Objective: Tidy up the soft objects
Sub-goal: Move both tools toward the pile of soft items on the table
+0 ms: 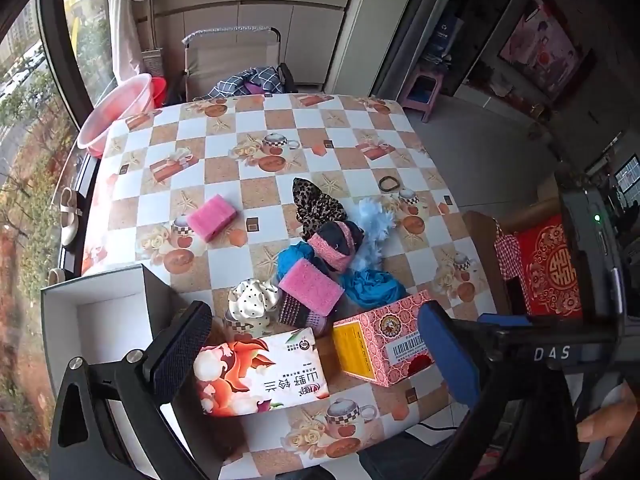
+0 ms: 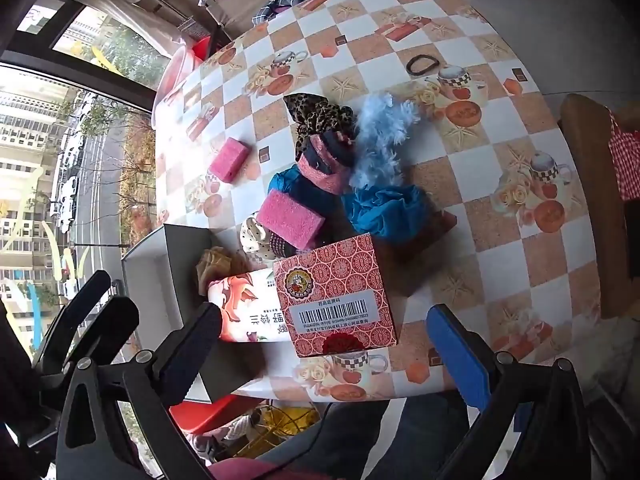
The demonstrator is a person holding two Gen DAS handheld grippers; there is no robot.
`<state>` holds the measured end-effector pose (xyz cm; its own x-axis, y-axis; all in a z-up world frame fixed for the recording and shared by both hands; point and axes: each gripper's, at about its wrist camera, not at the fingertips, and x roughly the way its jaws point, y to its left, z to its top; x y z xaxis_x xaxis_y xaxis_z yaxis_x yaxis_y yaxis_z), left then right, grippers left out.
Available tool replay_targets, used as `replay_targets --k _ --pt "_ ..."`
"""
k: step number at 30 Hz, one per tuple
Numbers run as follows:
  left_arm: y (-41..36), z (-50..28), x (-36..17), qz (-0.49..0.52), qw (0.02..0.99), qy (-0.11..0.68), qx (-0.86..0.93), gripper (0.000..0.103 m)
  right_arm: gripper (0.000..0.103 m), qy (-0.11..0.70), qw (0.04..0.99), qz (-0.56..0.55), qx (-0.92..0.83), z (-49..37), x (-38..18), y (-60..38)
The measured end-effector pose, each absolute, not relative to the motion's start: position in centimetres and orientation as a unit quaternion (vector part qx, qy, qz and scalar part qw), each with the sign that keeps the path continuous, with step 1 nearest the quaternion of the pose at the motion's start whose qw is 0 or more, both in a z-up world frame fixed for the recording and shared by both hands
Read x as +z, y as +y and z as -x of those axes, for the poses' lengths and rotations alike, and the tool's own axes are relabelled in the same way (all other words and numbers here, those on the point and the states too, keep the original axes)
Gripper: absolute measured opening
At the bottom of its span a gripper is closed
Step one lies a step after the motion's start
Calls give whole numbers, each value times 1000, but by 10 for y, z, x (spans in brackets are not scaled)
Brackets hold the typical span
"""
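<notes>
— Soft objects heaped mid-table (image 1: 320, 264): are they close to your fingers?

— Not yet. Both your left gripper (image 1: 316, 360) and right gripper (image 2: 340, 360) hang spread wide and empty over the near edge, above the floral tissue pack (image 1: 260, 376) and red patterned carton (image 2: 340, 292).

— What's nearest beyond those?

— Your pink rectangular sponge (image 2: 290, 218), long axis running left-far to right-near, straight ahead of the right gripper. Farther left lies a second pink sponge (image 1: 212, 216), apart.

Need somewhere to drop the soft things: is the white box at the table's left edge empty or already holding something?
Empty, as far as shows: the white box is open-topped, with only bare white floor and walls visible.
</notes>
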<state>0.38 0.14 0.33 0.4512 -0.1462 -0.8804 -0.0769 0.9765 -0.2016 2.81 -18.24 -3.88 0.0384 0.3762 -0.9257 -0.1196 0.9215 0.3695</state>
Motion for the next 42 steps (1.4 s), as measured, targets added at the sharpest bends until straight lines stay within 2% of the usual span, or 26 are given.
replay_targets --k 27,32,39,42 --pt "18 -15 -27 154 802 578 -4 103 103 692 701 -82 152 -32 -53 -184" --pt "27 -19 -29 196 800 567 -20 103 103 695 699 -83 146 -36 -56 -189" --pt "35 -26 -7 228 829 507 -58 103 103 697 699 -88 134 -43 -58 -198" --pt "34 -35 -11 232 822 514 -77 103 103 694 702 -92 127 -46 -56 -204"
